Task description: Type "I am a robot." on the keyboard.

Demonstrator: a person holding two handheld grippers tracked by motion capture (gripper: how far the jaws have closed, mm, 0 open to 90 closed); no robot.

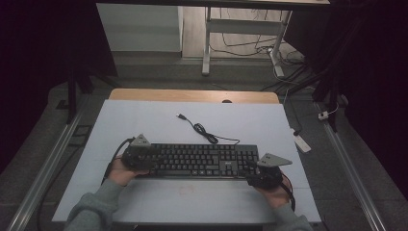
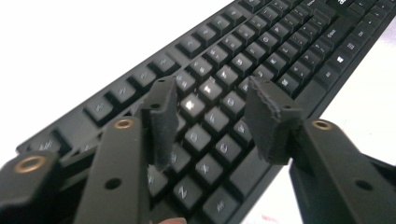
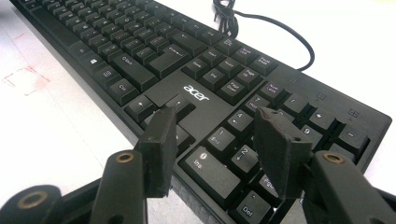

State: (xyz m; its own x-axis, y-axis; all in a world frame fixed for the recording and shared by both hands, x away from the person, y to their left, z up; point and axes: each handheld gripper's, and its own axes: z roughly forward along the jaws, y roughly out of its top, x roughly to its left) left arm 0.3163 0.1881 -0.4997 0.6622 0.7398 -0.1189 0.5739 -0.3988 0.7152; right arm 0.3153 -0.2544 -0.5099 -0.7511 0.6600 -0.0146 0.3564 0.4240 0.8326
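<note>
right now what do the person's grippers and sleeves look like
Both grippers are black: the left gripper and the right gripper each carry a grey three-cornered plate on top and trail a dark cable. In the gripper views each has two flat black jaws with rough dark pads and brass-coloured rivets at the joints. The person wears grey-green sleeves.

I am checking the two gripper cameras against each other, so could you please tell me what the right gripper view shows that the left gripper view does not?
Right gripper view alone: the acer logo, the number pad, the arrow keys, and the black cable curling over the white table behind the keyboard.

Left gripper view alone: the letter keys at the keyboard's left end, with a glare spot on a few caps.

Both: the black keyboard on the white surface, and each camera's own gripper, right and left, jaws apart above the keys.
</note>
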